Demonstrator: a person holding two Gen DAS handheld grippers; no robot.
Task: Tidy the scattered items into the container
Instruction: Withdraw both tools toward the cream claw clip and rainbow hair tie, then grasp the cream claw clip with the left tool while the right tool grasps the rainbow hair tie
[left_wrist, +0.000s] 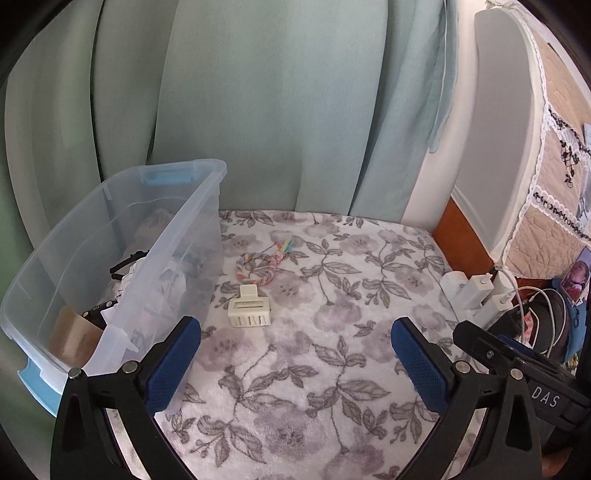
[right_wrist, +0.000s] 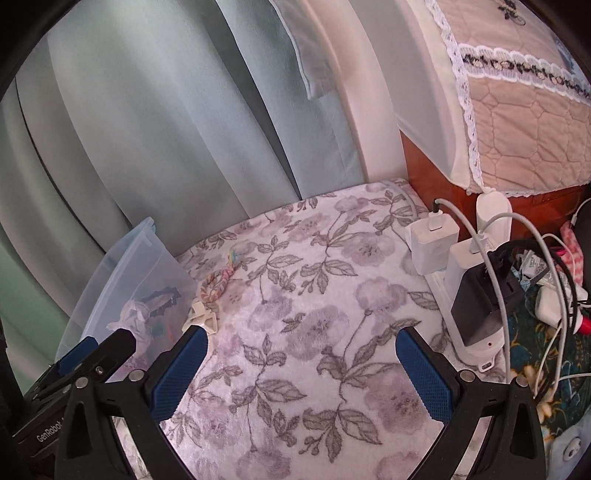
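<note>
since the cream hair claw (left_wrist: 248, 307) and braided band (left_wrist: 263, 263) lie just beside the clear bin (left_wrist: 110, 266), both left gripper (left_wrist: 295, 363) and right gripper (right_wrist: 301, 373) are held wide open, empty; the claw is probably best pinched squarely across its body.

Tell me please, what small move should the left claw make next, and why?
Probably ease the left claw forward toward the cream hair clip. The claw is open and holds nothing. The clip lies loose on the floral blanket, nearest to it, just beside the clear container. The rainbow braided tie lies farther back.
</note>
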